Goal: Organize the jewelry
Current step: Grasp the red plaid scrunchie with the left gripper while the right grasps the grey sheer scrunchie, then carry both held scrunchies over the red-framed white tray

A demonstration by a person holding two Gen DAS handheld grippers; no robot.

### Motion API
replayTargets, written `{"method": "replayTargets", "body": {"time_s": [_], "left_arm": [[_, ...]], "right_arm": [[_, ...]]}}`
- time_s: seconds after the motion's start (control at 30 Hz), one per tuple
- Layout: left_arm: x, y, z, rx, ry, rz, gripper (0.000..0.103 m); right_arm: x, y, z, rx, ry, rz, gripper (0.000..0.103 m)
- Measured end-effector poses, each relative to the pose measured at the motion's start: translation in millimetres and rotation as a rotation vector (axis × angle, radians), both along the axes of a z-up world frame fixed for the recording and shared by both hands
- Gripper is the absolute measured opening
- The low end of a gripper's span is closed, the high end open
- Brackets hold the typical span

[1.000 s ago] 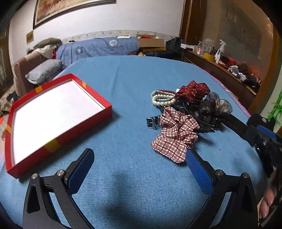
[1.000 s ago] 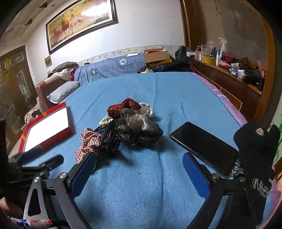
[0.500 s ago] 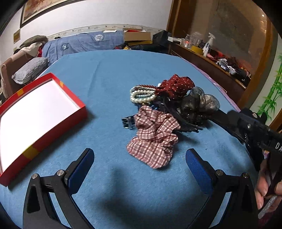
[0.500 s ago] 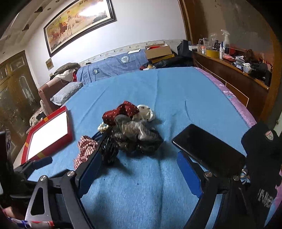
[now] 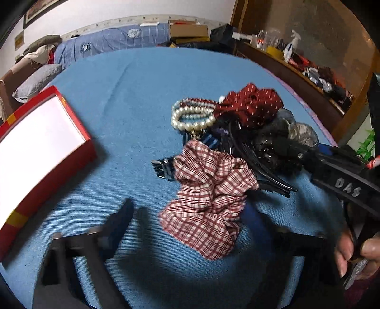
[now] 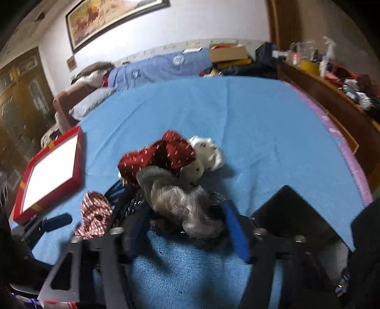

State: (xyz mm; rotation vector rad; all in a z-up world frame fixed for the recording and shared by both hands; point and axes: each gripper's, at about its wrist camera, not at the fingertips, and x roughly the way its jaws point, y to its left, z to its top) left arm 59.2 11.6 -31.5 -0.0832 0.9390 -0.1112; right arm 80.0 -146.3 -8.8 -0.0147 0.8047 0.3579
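both blurred claws (image 5: 187, 214) around scrunchies (image 5: 211, 190) (contact unclear)

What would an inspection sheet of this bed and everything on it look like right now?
Surface: blue bedspread, wrinkled.
Job's things: red-and-white checked fabric scrunchie beside a pile holding a pearl bead bracelet, dark red dotted scrunchie and grey mesh scrunchie; red cardboard tray with white floor lies apart.
Clutter: black phone.
Grippers: left gripper has just been closing around the checked scrunchie; right gripper has just been closing around the mesh scrunchie; contact unclear.
Cables: nothing seen.
Surroundings: framed painting, crowded wooden shelf.
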Motion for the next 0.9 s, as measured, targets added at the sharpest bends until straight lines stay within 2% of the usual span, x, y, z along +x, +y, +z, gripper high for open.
{"method": "replayTargets", "body": {"time_s": [0.03, 0.07, 0.1, 0.17, 0.5, 0.9], "left_arm": [[0, -1, -1, 0.017, -0.003, 0.006, 0.056], [-1, -3, -1, 0.042, -0.023, 0.013, 0.036], [-2, -4, -1, 0.050, -0.026, 0.009, 0.032], [-6, -5, 1, 0.038, -0.033, 0.007, 0.023], [-40, 8, 35, 0.013, -0.143, 0.012, 0.022], [-58, 42, 53, -0.004, -0.194, 0.080, 0.022]], "right_arm": [[-1, 1, -3, -0.009, 0.003, 0.004, 0.035], [-3, 1, -4, -0.001, -0.001, 0.011, 0.023], [-6, -1, -4, 0.016, -0.008, 0.015, 0.017], [-14, -5, -1, 0.036, -0.022, 0.012, 0.016], [-52, -22, 27, 0.145, -0.072, 0.030, 0.017], [-70, 4, 50, 0.167, -0.113, 0.093, 0.017]]}}
